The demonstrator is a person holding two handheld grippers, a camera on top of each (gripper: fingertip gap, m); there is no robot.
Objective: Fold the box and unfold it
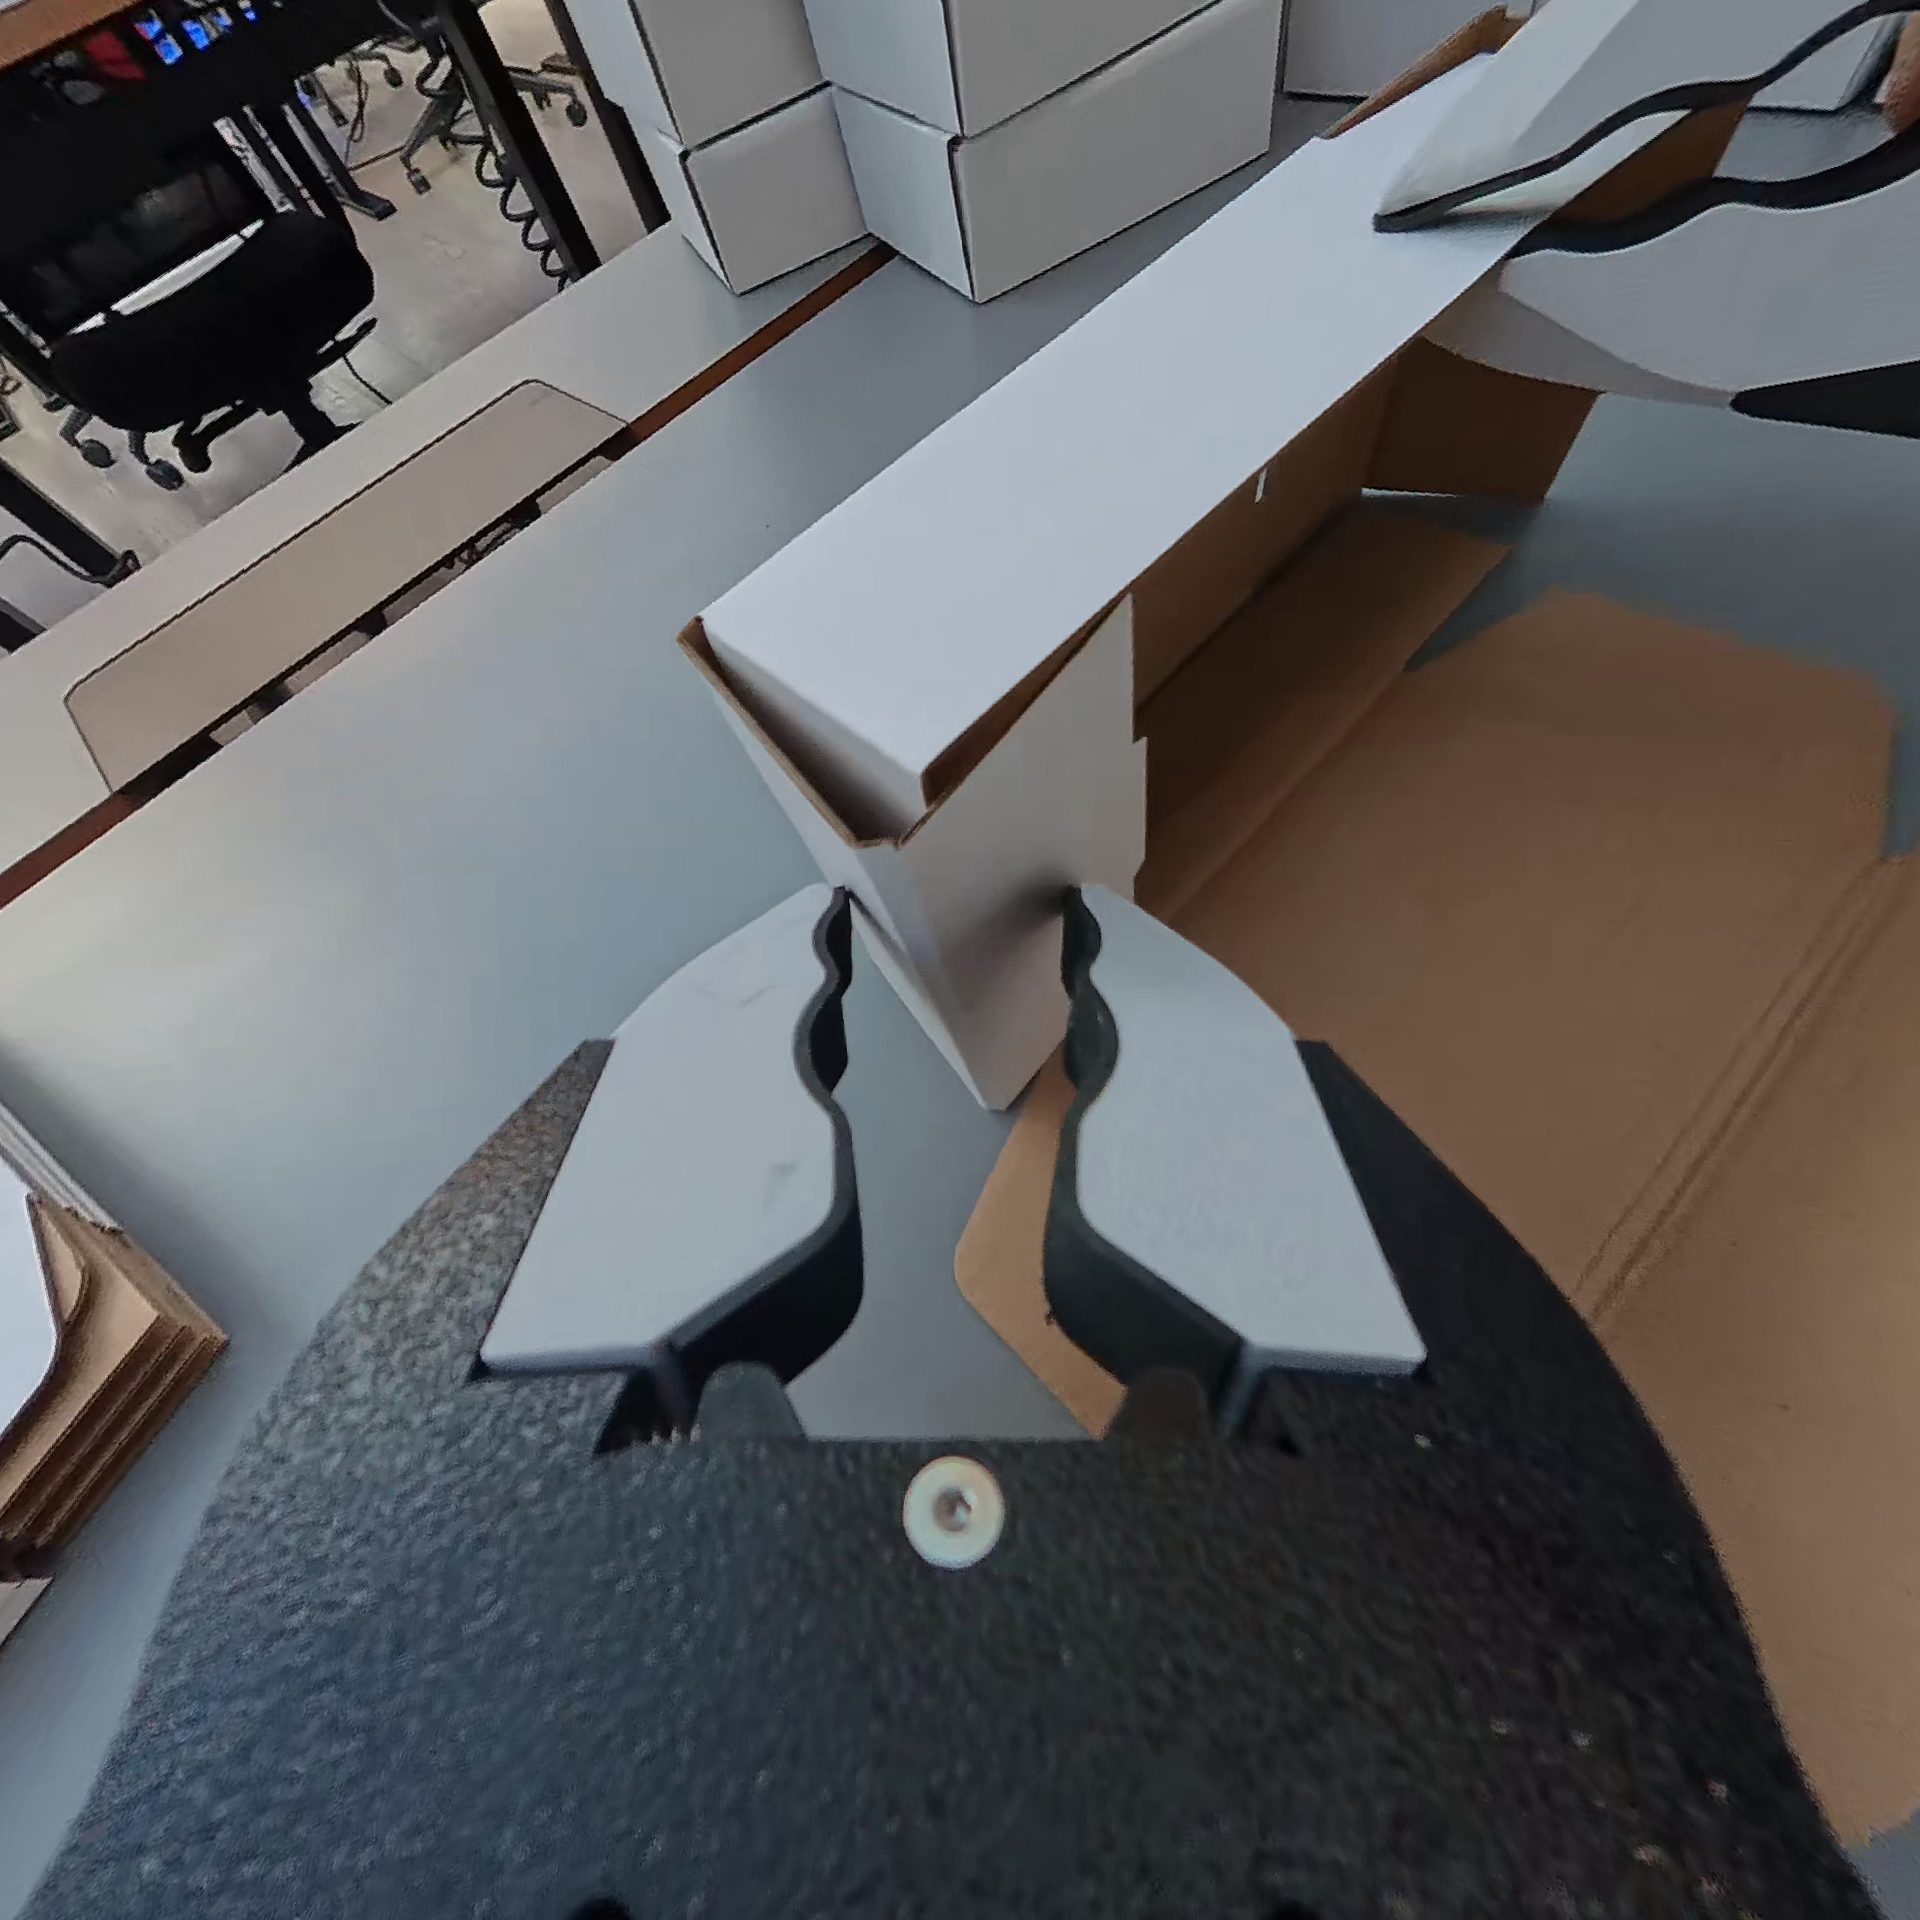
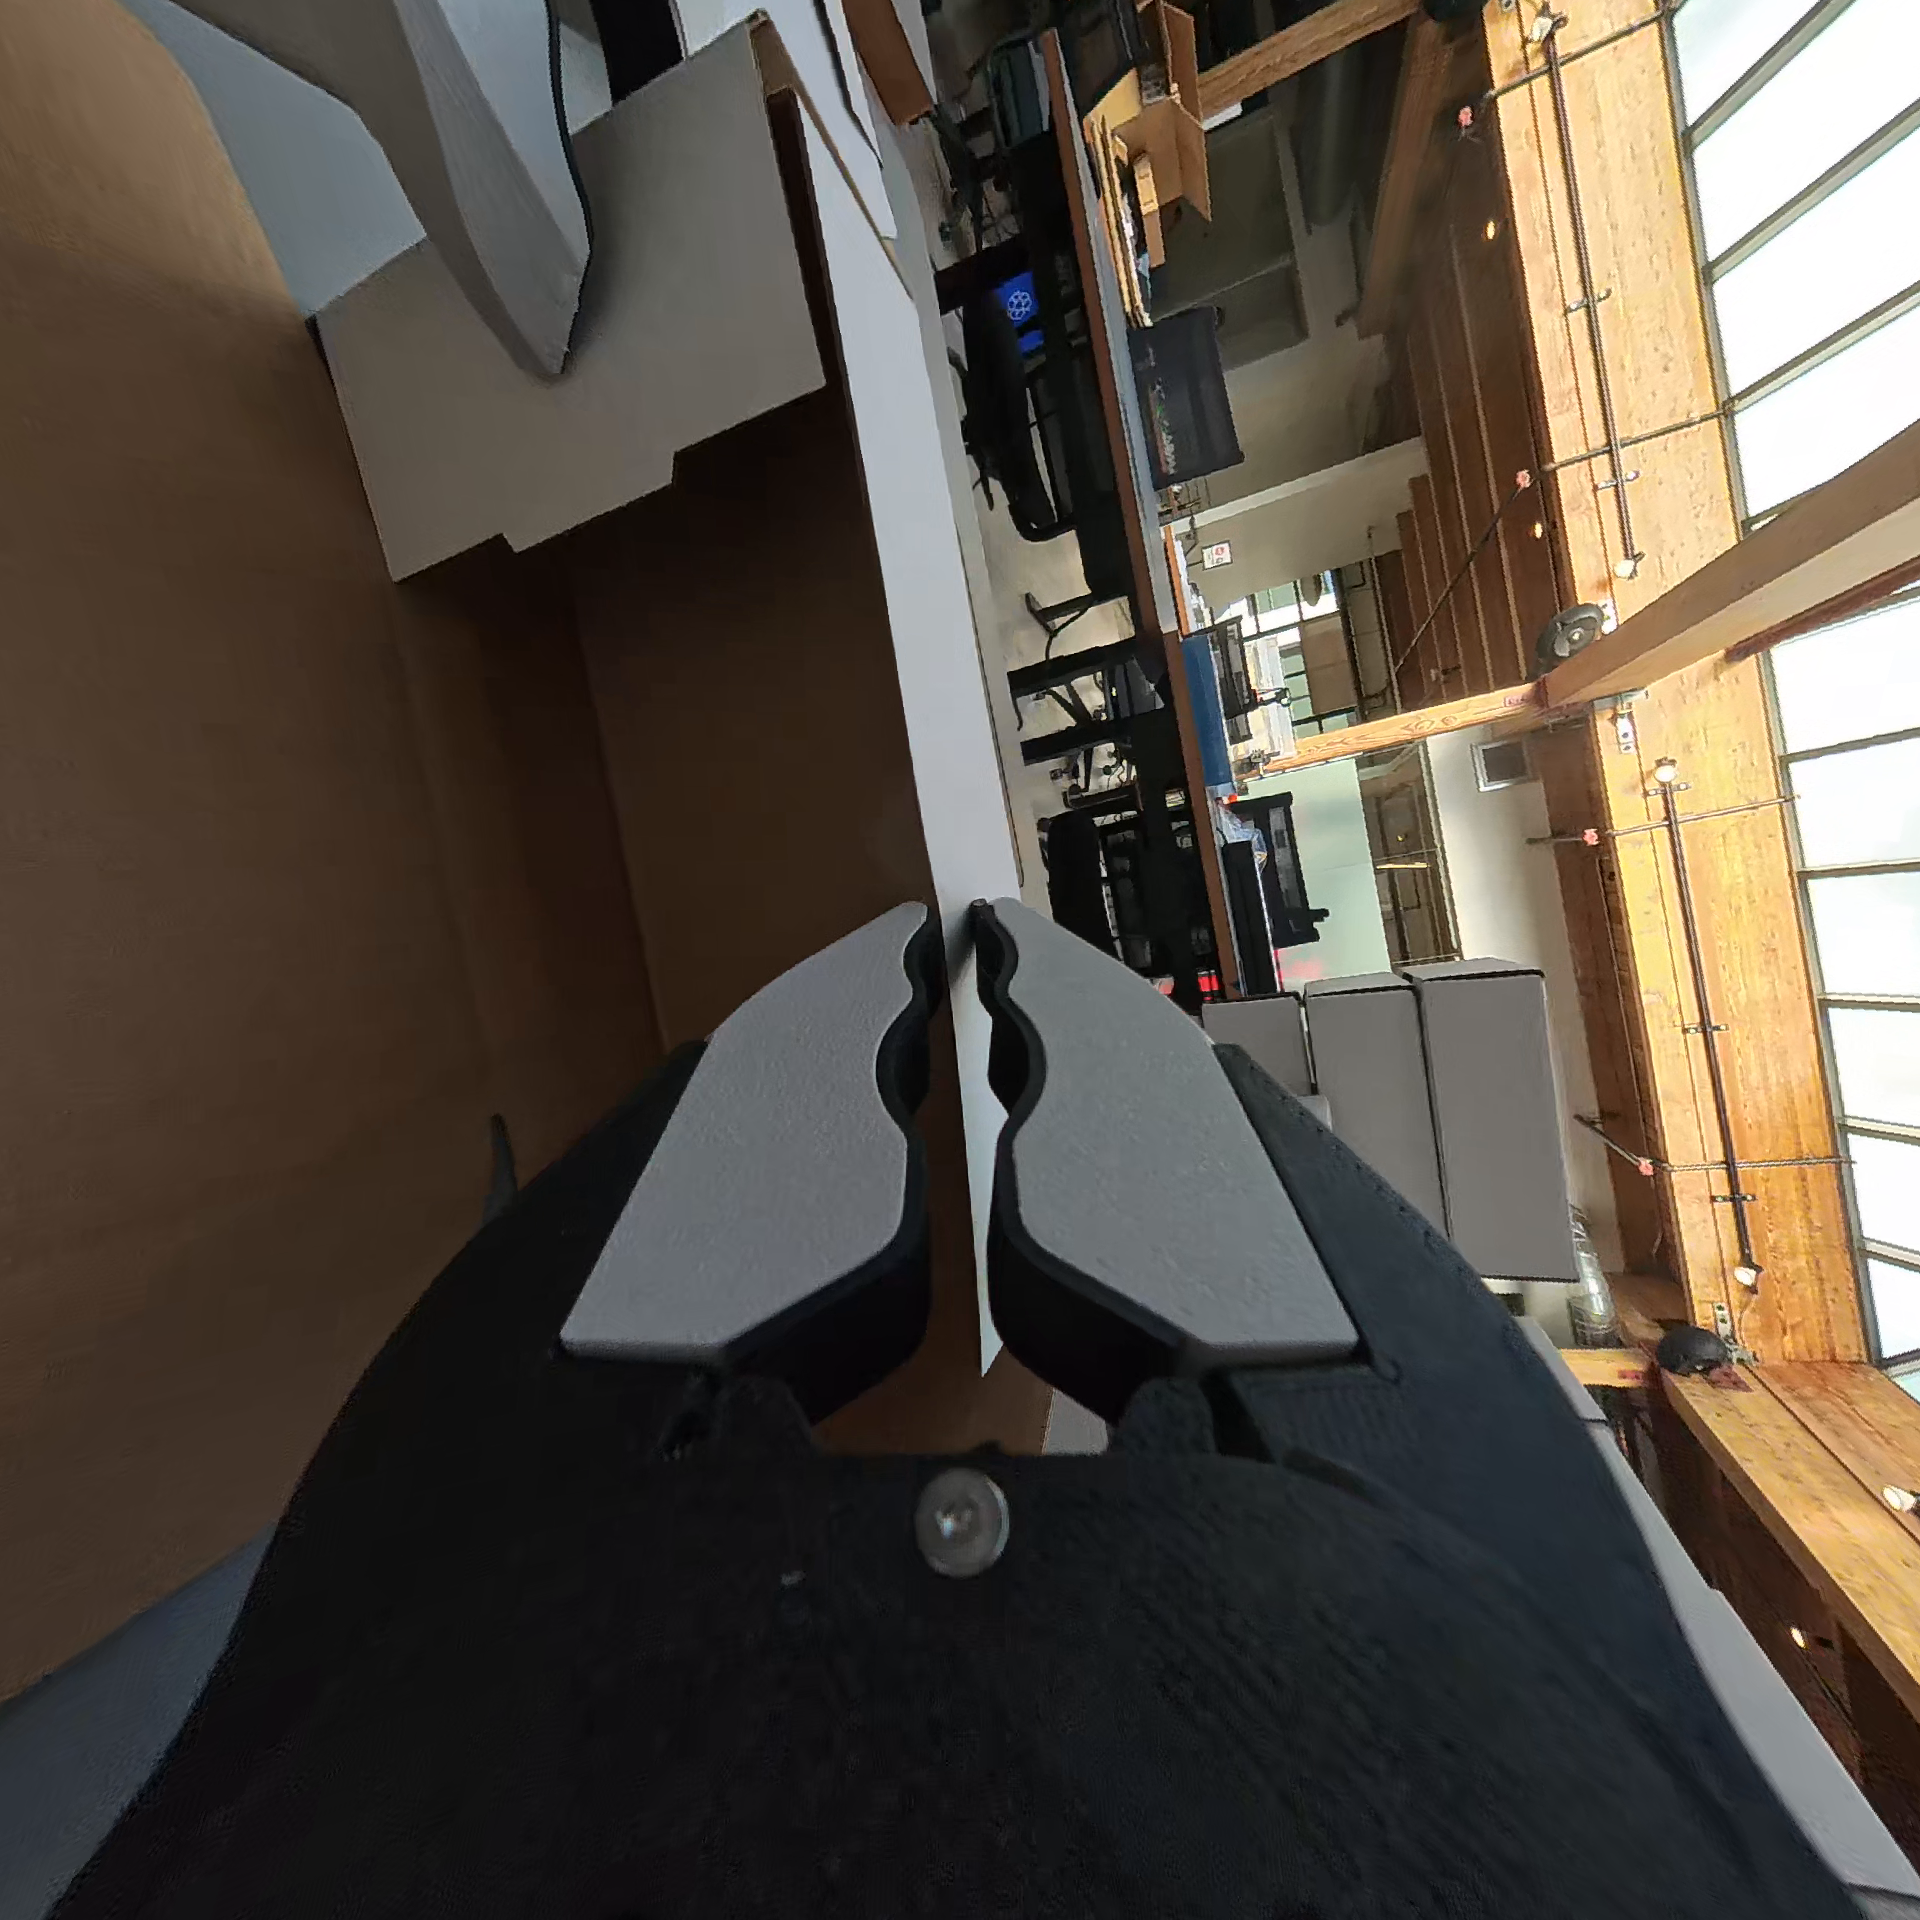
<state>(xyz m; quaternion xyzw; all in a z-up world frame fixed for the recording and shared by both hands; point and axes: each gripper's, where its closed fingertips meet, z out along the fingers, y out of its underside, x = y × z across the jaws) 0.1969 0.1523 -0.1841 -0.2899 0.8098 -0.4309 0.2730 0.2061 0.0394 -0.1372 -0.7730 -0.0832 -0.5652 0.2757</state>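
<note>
- Box point(image 1: 1039, 540): white outside, brown inside, partly folded. It lies on the grey table point(image 1: 364, 935). One long wall stands upright; the rest of the sheet lies flat, brown face up, toward the table's near right.
- Left gripper point(image 1: 956, 914): fingers spread, straddling the near corner of the upright wall where a white end flap folds inward. The right fingertip touches the flap; the left one sits just beside the corner. Not clamped.
- Right gripper point(image 2: 961, 914): fingers nearly together, pinching the top edge of the long wall at its far end. The white panel runs edge-on between the pads.
- Stack of finished white boxes point(image 1: 935, 135) along the table's far edge, well apart from the work.
- Pile of flat blanks point(image 1: 83, 1382) at the table's near left edge.
- Black office chair point(image 1: 197, 322) on the floor beyond the table's far left.
</note>
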